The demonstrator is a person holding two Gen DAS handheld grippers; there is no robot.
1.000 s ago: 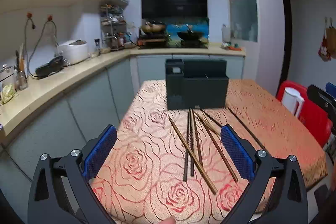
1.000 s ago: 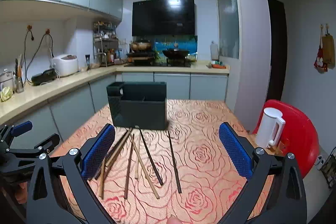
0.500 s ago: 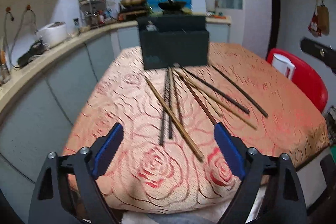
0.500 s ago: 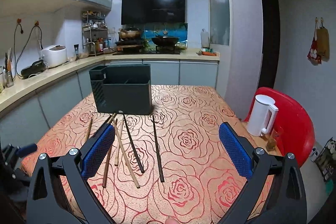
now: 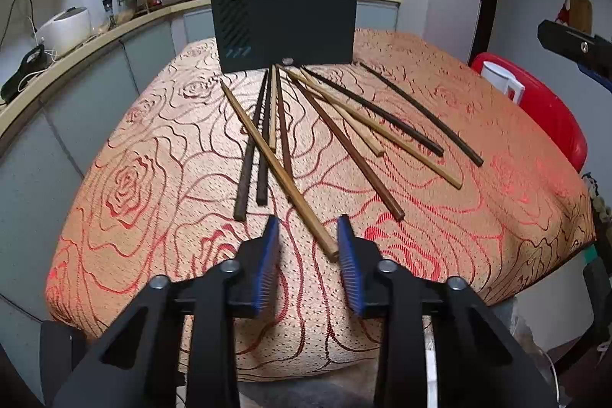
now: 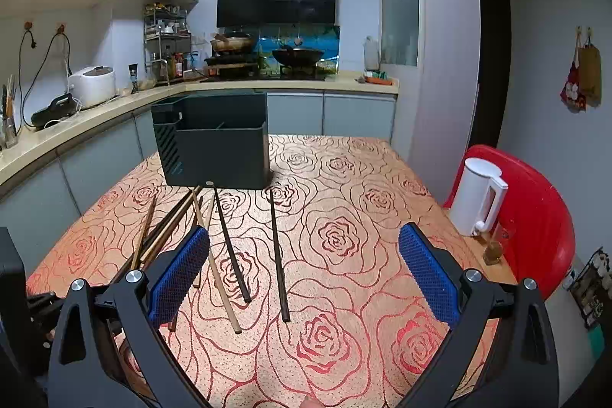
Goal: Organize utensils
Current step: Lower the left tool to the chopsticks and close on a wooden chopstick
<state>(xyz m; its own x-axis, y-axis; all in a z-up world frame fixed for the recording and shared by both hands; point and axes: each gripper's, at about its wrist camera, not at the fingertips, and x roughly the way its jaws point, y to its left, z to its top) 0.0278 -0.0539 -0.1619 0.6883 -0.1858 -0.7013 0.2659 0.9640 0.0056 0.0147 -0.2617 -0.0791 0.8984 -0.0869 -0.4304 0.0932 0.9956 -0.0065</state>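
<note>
Several wooden chopsticks, light and dark, lie fanned out on the rose-patterned tablecloth (image 5: 160, 155) in front of a dark grey utensil holder (image 5: 285, 25). My left gripper (image 5: 309, 247) has its blue pads narrowed around the near end of a light brown chopstick (image 5: 275, 163), with a gap still showing on the left side. My right gripper (image 6: 304, 266) is wide open and empty above the table, over two dark chopsticks (image 6: 277, 255). The holder also shows in the right wrist view (image 6: 214, 144).
A white kettle (image 6: 478, 195) and a small glass stand on a red stool (image 6: 535, 217) at the table's right edge. A kitchen counter (image 6: 76, 113) with a rice cooker runs along the left. The table's near edge is just below my left gripper.
My left gripper has moved down and forward to the nearest light chopstick and its jaws have narrowed from wide open. My right gripper stayed open and shifted slightly right.
</note>
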